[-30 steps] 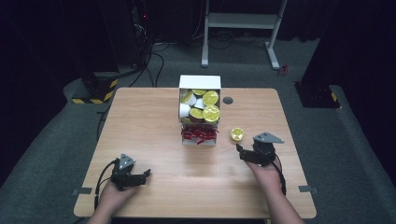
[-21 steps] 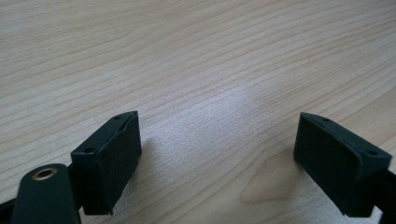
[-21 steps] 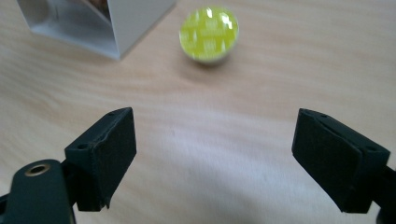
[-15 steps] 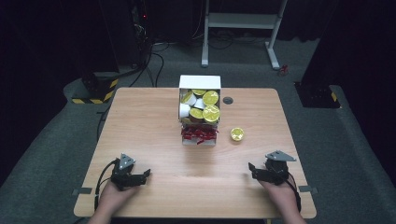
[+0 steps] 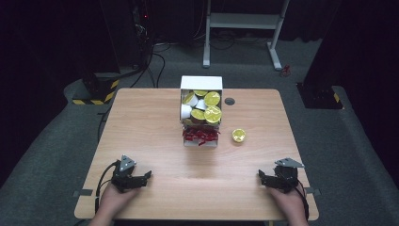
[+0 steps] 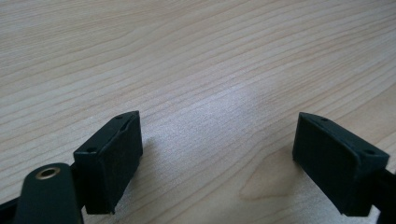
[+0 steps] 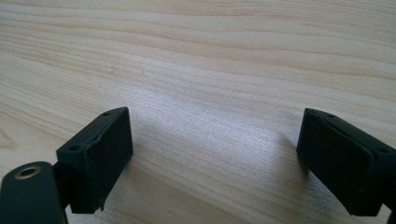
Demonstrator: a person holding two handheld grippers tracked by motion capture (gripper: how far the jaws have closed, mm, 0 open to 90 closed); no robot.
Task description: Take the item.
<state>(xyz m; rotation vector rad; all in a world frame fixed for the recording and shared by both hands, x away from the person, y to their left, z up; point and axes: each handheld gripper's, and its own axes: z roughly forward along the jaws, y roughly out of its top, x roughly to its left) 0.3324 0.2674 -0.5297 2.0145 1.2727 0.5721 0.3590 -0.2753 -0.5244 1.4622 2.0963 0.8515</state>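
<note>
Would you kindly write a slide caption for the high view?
Both tools, left and right, rest open near the table edge; one yellow-lidded cup sits beside the box.

Table (image 5: 150,122): we record a light wood-grain top with a small dark round grommet (image 5: 229,101) near its far edge. Lying on it, we list a white box (image 5: 201,84) of yellow-lidded cups, red items at its near end, and one loose yellow cup (image 5: 239,135) just beside it.
</note>
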